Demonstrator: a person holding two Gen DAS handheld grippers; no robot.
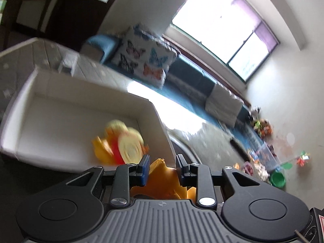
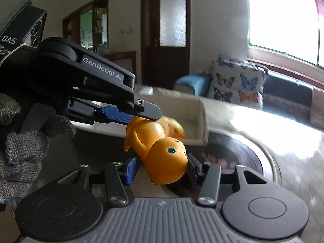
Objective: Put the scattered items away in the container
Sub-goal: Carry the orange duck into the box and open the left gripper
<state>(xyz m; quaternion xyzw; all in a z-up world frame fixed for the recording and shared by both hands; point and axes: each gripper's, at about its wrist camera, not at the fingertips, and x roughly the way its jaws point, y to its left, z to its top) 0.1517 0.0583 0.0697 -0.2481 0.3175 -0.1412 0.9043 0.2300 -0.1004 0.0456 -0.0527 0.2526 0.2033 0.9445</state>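
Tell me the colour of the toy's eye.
Green with a dark pupil, on the orange toy; clearest in the right wrist view.

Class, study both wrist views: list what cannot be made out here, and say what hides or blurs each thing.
- Yellow-and-red toy in the white box, left wrist view: motion blur hides what it is.
- Orange figure: its lower body is hidden by the left gripper in the right wrist view.
- Pile of toys on the floor, left wrist view: too small and blurred.
- Right gripper: actual contact with the figure's head is unclear.
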